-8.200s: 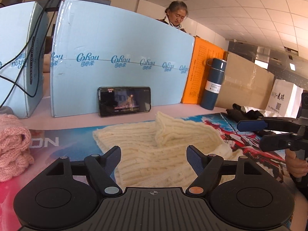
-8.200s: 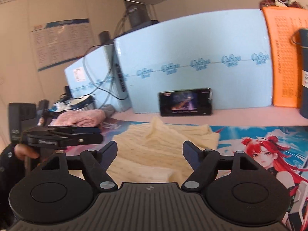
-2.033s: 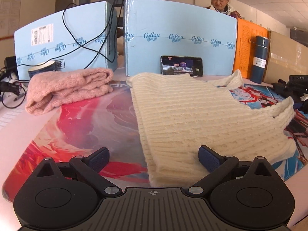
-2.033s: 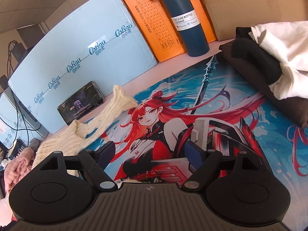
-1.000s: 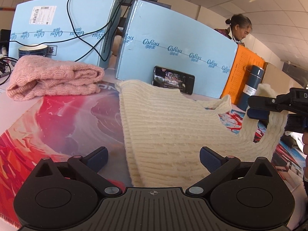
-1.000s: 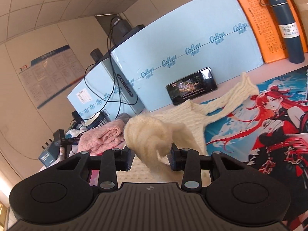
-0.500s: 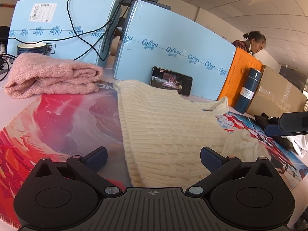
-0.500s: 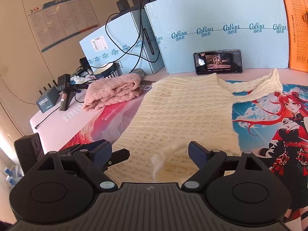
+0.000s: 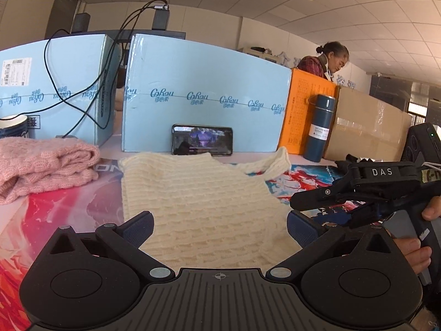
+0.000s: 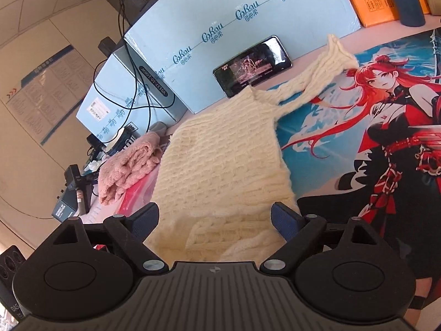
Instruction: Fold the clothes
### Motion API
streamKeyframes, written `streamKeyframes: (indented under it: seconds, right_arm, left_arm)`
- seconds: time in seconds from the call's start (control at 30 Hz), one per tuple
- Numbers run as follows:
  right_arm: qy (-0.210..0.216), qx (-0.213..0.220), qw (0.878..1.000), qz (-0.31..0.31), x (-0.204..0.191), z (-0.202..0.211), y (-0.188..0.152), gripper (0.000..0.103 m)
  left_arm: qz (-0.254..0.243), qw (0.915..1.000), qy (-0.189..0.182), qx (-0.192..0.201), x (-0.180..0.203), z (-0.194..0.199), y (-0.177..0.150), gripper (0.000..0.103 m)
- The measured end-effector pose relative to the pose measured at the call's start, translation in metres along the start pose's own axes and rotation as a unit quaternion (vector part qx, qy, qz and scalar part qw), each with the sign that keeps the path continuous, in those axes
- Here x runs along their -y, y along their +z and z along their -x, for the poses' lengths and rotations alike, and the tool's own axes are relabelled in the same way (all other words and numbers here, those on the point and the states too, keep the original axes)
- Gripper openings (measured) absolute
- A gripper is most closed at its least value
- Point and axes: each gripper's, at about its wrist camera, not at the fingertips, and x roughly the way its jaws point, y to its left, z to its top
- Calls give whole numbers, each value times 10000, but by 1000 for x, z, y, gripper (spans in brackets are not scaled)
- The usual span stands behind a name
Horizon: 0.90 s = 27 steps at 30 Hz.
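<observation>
- One cream sweater [image 9: 198,204] is laid flat on the printed mat [image 9: 69,212]; one sleeve [image 10: 311,82] is stretched toward the phone [image 9: 202,139], the other is seen folded onto the near hem.
- One folded pink knit [image 9: 41,165] is noted left of it.
- Left gripper [image 9: 219,227]: jaws wide apart, nothing clamped.
- Right gripper [image 10: 215,220]: jaws opening, over the sweater, pads clear.
- Only the left wrist view shows a person behind the boxes; only the right wrist view shows the mat's red-haired figure [image 10: 391,104].

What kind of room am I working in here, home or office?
Most likely an office or workroom desk, not a home: a grid-panel ceiling, a printed chart on the wall, and shipping cartons walling in the desk mat where the cream sweater lies.
</observation>
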Motion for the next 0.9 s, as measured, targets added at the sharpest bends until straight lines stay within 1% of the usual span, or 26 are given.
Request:
streamKeyframes:
  seconds: [0.07, 0.17, 0.2, 0.23, 0.3, 0.33, 0.37, 0.4, 0.43, 0.5, 0.57, 0.6, 0.67, 0.7, 0.8, 0.87, 0.9]
  right_arm:
    - [48, -25, 10000, 23, -1, 2, 0, 88]
    - [229, 124, 9997, 6, 0, 20, 11, 88]
    - [290, 179, 9994, -1, 0, 25, 14, 88]
    - [252, 323, 9992, 11, 0, 31, 18, 88]
    - [-25, 671, 9977, 50, 3, 39, 28, 89]
    - [-260, 851, 9960, 15, 8, 39, 36, 89]
    - [-524, 1032, 9933, -38, 14, 38, 44, 89]
    - [-803, 1174, 9898, -124, 22, 35, 53, 89]
    - [-1085, 1302, 9853, -220, 30, 31, 62, 89]
    - [-1443, 1350, 9796, -369, 47, 18, 80, 89]
    - [-1770, 1367, 9733, -511, 64, 4, 97, 89]
    - [-1833, 1333, 9723, -579, 73, -3, 105, 89]
    - [-1932, 1280, 9701, -717, 86, -17, 116, 89]
    - [-1999, 1260, 9686, -778, 91, -24, 120, 89]
    - [-2221, 1209, 9626, -977, 108, -53, 134, 89]
    - [-2506, 1366, 9530, -1014, 112, -67, 139, 89]
    - [-2655, 1456, 9475, -1025, 114, -73, 142, 88]
  left_arm:
    - [-189, 9998, 36, 57, 0, -1, 9, 103]
    - [-599, 9980, 69, 190, 2, -3, 27, 103]
    - [-735, 9970, 39, 237, 3, -4, 34, 103]
    - [-871, 9958, -77, 289, 4, -6, 40, 103]
    - [-1136, 9926, -222, 361, 7, -14, 53, 103]
    - [-1266, 9908, -273, 389, 9, -20, 59, 103]
    - [-1368, 9894, -276, 399, 9, -27, 65, 103]
    - [-1412, 9891, -179, 376, 8, -37, 70, 103]
    - [-1388, 9897, -126, 321, 5, -47, 75, 103]
    - [-1057, 9941, -205, 85, -7, -71, 83, 103]
    - [-718, 9968, -312, -148, -19, -94, 90, 103]
    - [-517, 9975, -412, -248, -28, -104, 88, 103]
    - [-74, 9979, -500, -417, -45, -123, 82, 103]
    - [113, 9975, -484, -497, -54, -131, 79, 103]
    - [462, 9963, -72, -715, -72, -144, 66, 103]
    - [645, 9942, 184, -836, -84, -152, 59, 103]
    - [612, 9943, 261, -836, -86, -152, 58, 103]
